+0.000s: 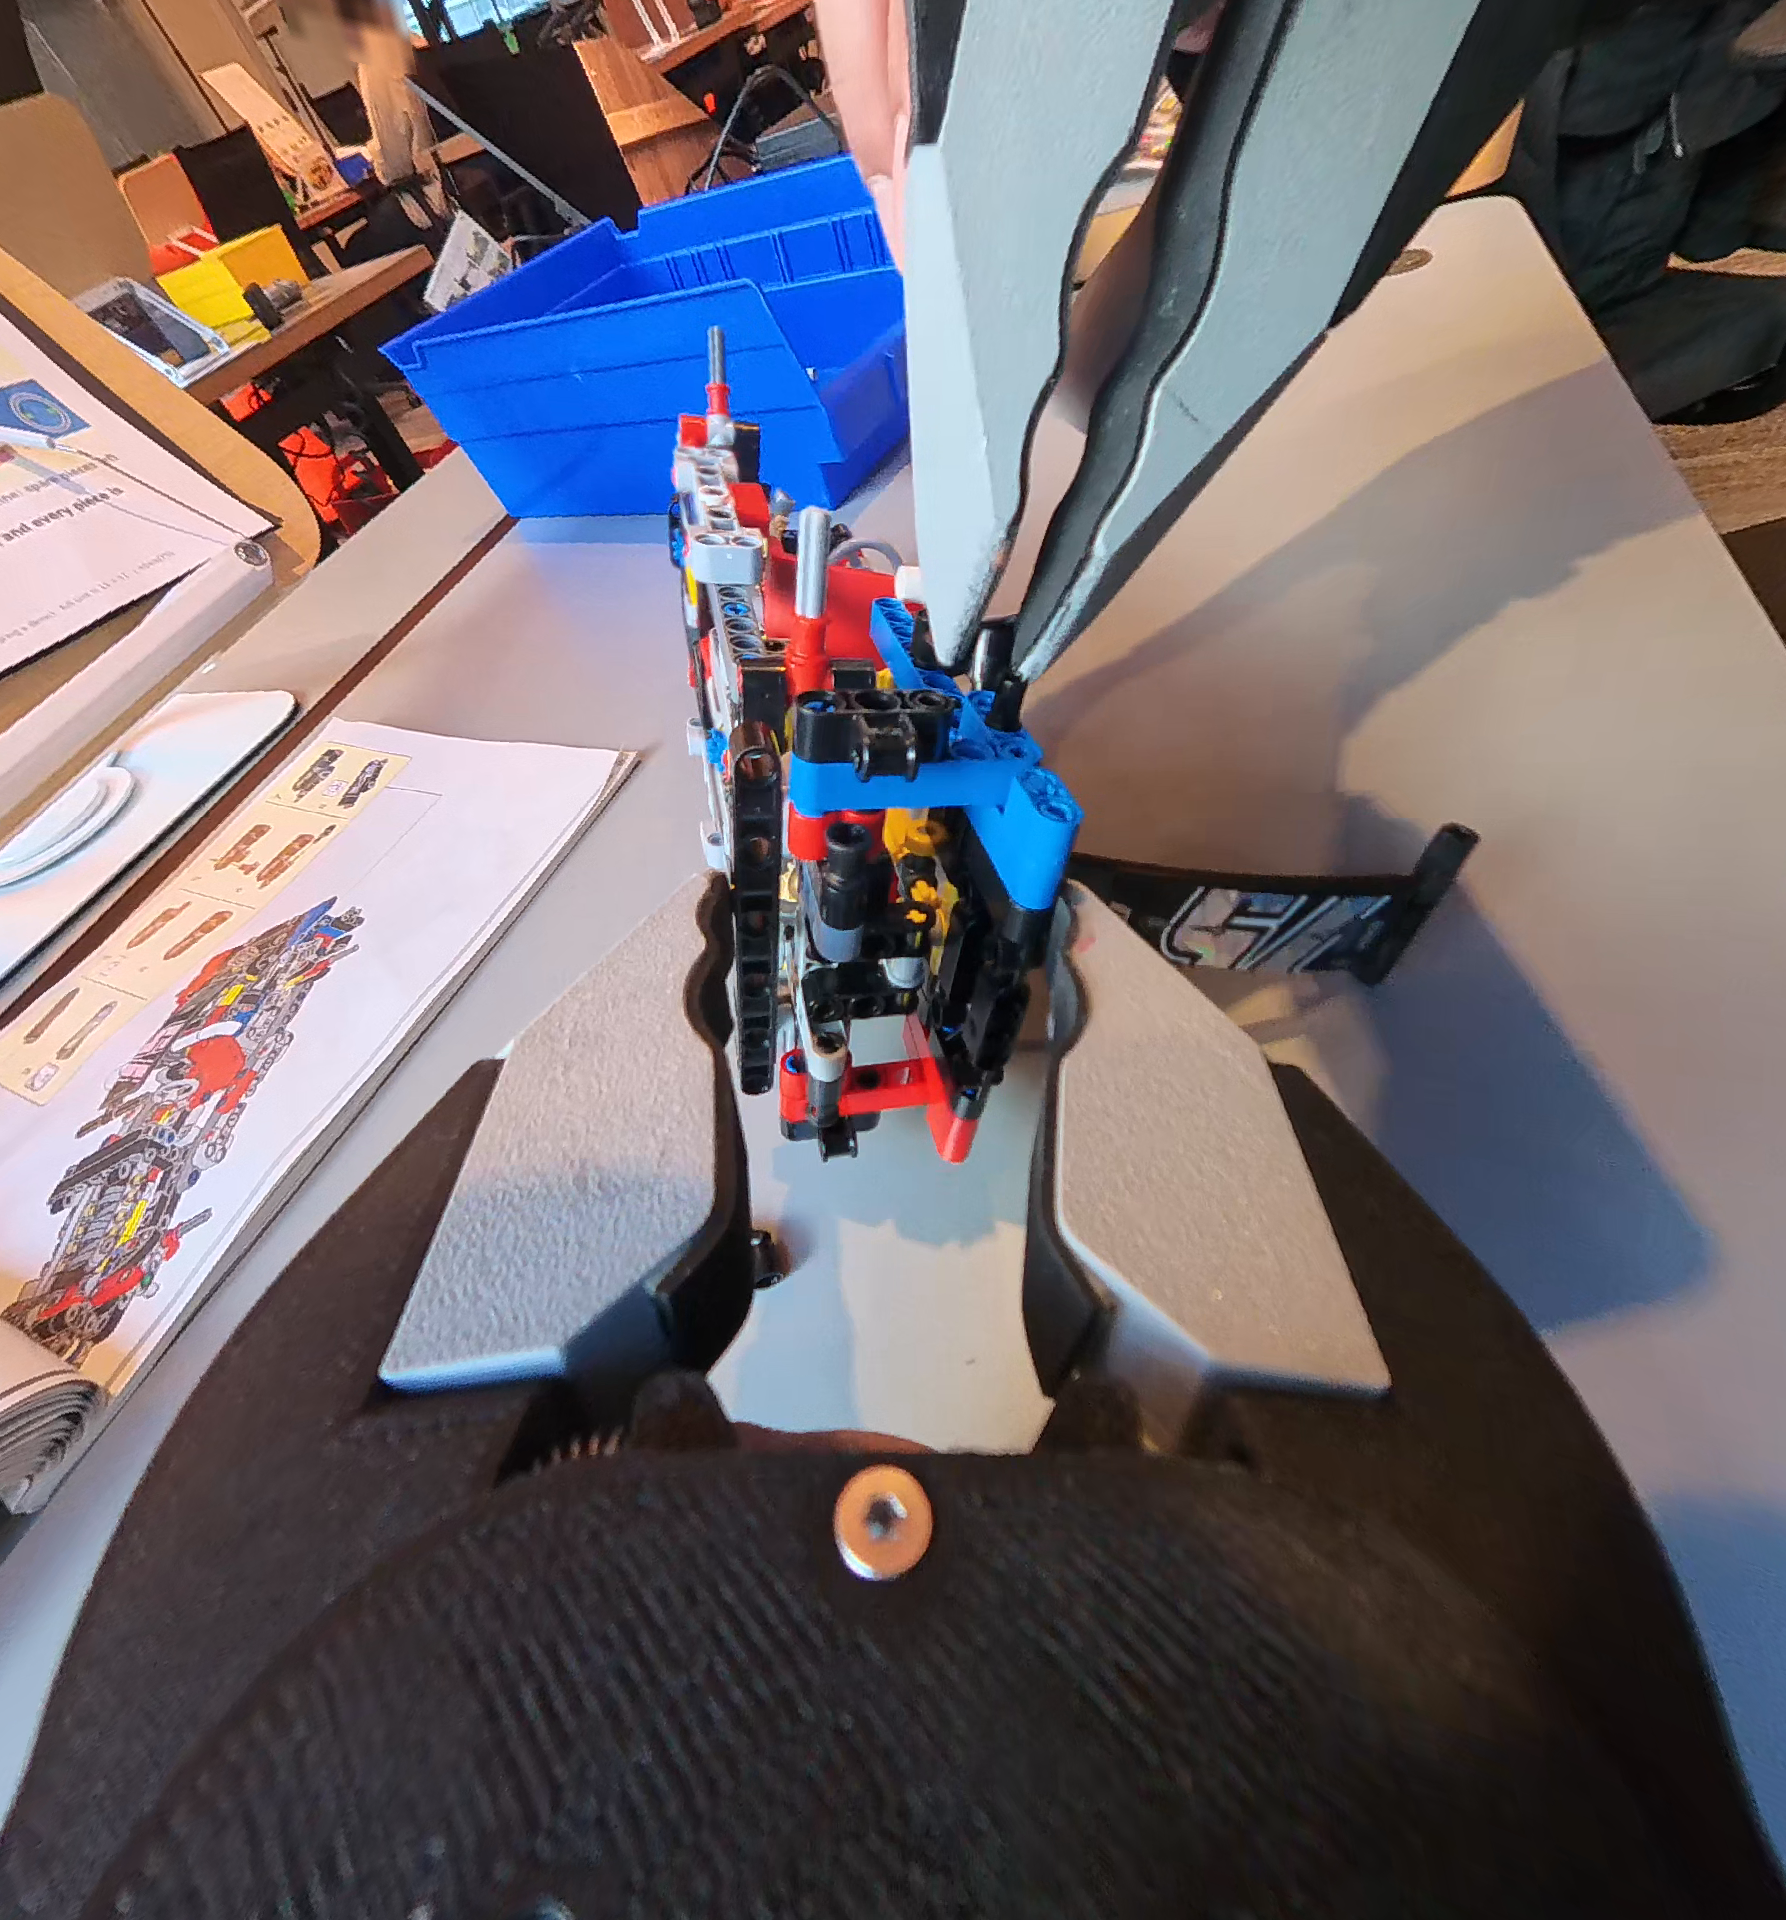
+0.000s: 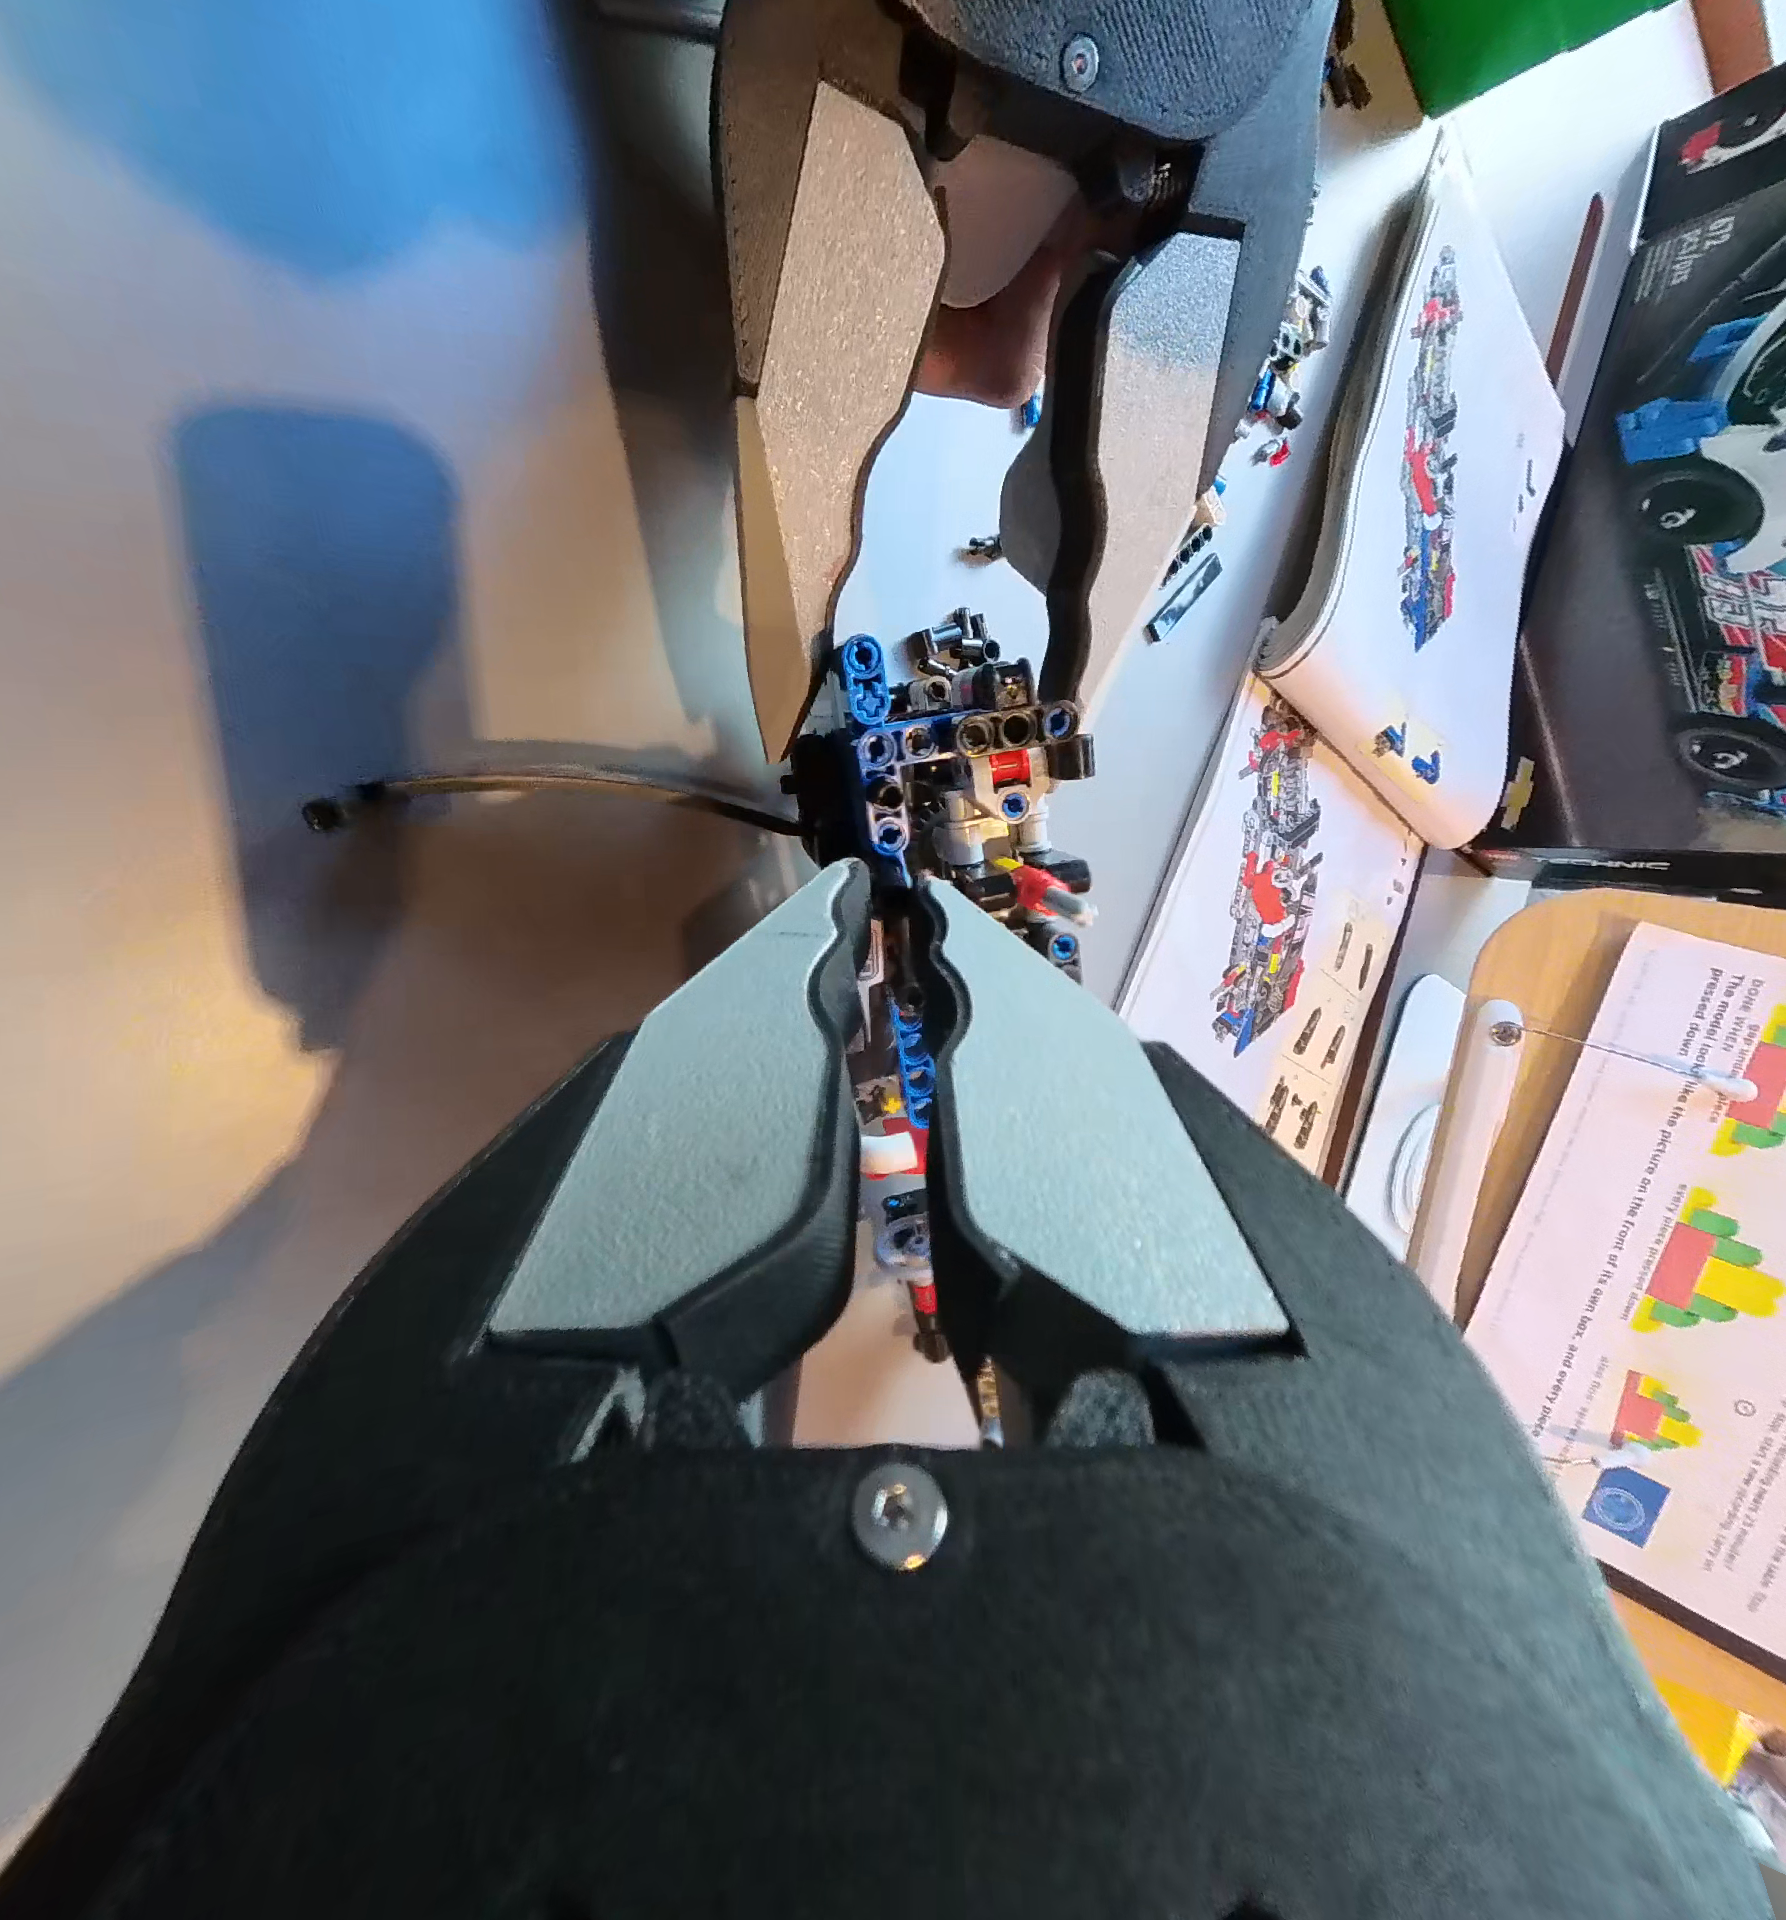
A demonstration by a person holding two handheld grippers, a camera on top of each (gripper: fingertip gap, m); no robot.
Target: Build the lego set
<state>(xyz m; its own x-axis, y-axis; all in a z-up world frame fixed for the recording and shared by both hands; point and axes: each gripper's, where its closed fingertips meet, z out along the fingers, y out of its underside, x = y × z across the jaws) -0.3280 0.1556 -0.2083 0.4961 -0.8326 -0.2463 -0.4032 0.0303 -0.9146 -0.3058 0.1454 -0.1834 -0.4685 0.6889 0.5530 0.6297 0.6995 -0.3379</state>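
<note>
While my left gripper (image 1: 884, 935) clamps the lego model (image 1: 847, 852) just above the grey table (image 1: 1440, 644), my right gripper (image 2: 894, 894) pinches a small black pin (image 1: 993, 665) at the model's blue beam; the open instruction booklet (image 1: 276, 997) lies to the left.

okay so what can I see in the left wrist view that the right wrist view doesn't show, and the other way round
Only the left wrist view shows the blue bins at the far end of the table.

Only the right wrist view shows the set's black box with a car pictured on it, and loose pieces lying on the table.

Both show the lego model gripped by the left gripper, the right gripper closed on its upper part, and the open instruction booklet.
</note>
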